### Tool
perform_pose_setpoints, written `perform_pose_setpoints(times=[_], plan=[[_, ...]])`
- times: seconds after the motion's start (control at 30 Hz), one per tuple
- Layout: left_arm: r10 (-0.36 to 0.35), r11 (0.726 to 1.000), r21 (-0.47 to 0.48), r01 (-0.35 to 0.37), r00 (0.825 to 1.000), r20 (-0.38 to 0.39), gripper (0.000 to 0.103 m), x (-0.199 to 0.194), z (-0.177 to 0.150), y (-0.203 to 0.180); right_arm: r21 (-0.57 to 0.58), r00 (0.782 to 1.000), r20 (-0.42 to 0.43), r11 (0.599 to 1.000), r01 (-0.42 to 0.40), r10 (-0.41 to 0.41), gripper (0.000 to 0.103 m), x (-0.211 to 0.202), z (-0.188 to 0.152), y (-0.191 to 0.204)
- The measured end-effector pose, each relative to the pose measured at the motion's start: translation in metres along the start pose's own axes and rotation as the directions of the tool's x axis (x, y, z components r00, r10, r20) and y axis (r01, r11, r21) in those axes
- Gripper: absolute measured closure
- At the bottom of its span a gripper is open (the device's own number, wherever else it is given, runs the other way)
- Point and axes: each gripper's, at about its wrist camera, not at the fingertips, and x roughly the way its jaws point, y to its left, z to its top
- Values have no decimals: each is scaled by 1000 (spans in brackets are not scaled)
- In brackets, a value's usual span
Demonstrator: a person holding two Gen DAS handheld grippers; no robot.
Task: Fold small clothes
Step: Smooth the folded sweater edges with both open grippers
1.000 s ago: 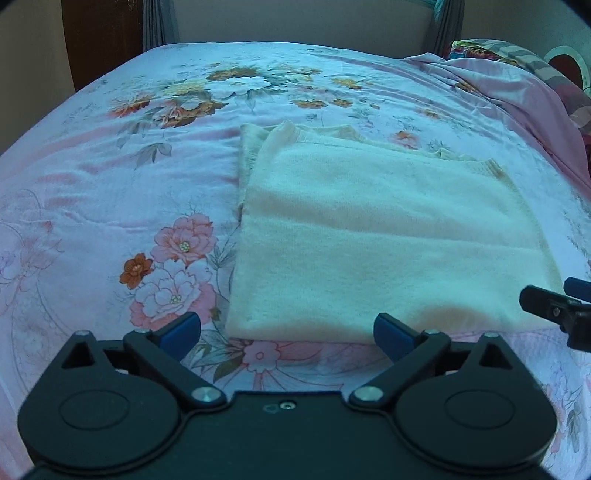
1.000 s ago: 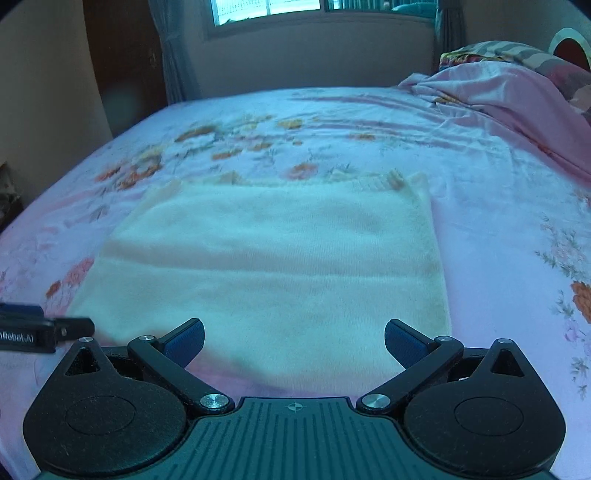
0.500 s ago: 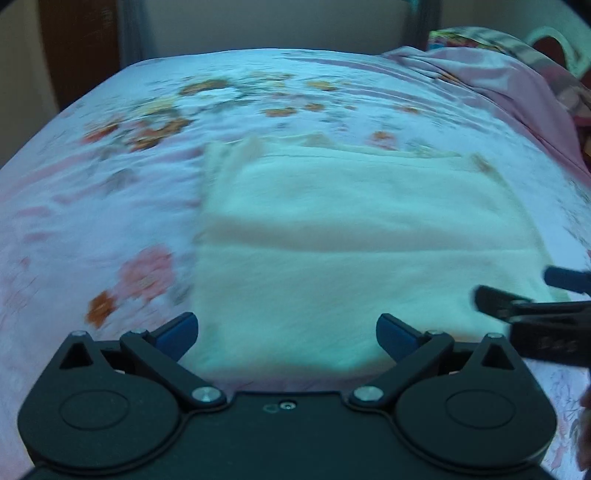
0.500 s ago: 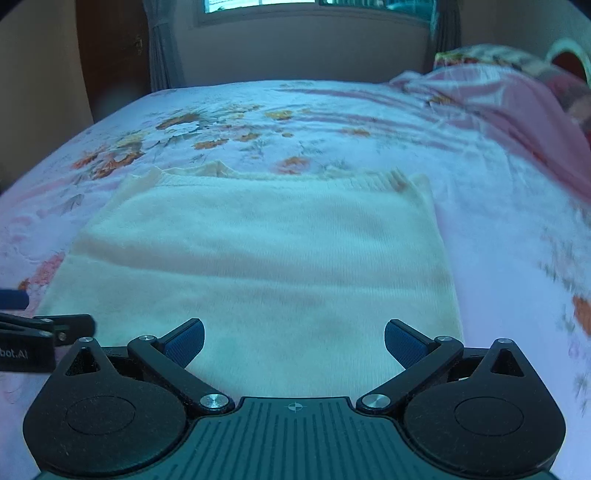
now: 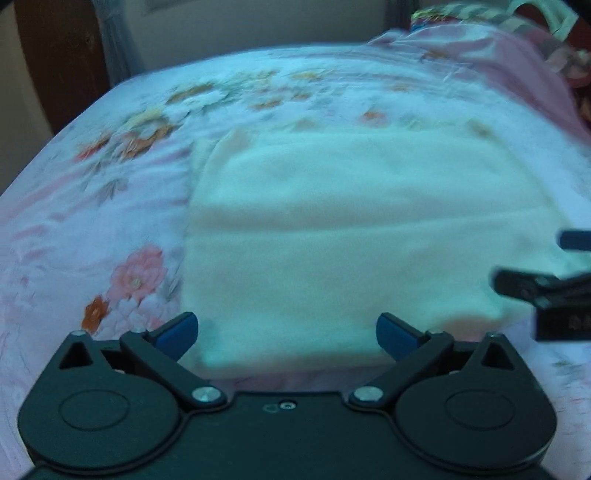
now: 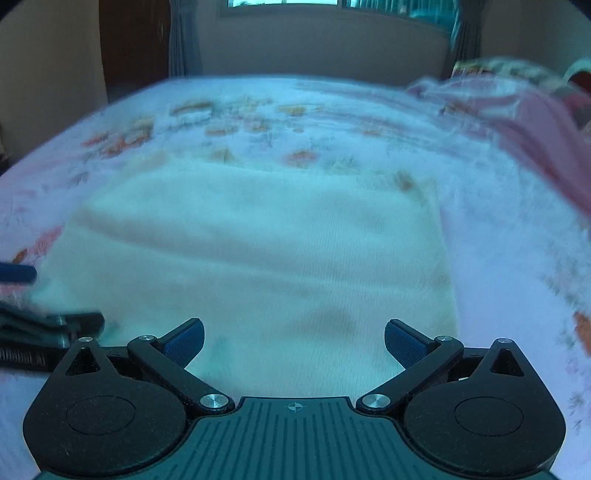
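A cream knitted garment lies folded into a flat rectangle on the floral bed; it also shows in the right wrist view. My left gripper is open and empty, over the garment's near left edge. My right gripper is open and empty, over the near right part of the garment. The right gripper's fingers show at the right edge of the left wrist view. The left gripper's fingers show at the left edge of the right wrist view. Both views are blurred.
The pink floral bedsheet covers the whole bed. A rumpled pink blanket and pillows lie at the far right. A wall with a window and curtains stands beyond the bed.
Both grippers have moved forward over the garment's near edge and toward each other. Both stay open. The garment has not moved.
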Motion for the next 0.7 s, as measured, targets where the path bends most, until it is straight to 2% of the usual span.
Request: perform_pose_setpoints(times=[0.03, 0.13, 0.27, 0.53, 0.7], plan=[[-19, 1000, -3, 19, 1000, -10, 1, 6, -3, 2, -4, 998, -65, 1000, 4, -4, 0, 12, -7, -3], [-35, 999, 7, 35, 999, -1, 1, 0, -4, 8, -1, 999, -34, 1000, -27, 27, 0, 4, -16, -11], [-43, 999, -12, 43, 999, -12, 1, 4, -5, 12, 4, 999, -22, 1000, -23, 23, 0, 2, -18, -11], [-69, 997, -18, 70, 996, 54, 1, -2, -15, 15, 49, 1000, -20, 999, -2, 3, 0, 1, -18, -10], [-51, 998, 32, 52, 999, -18, 2, -5, -2, 11, 33, 995, -95, 999, -40, 43, 0, 3, -7, -15]])
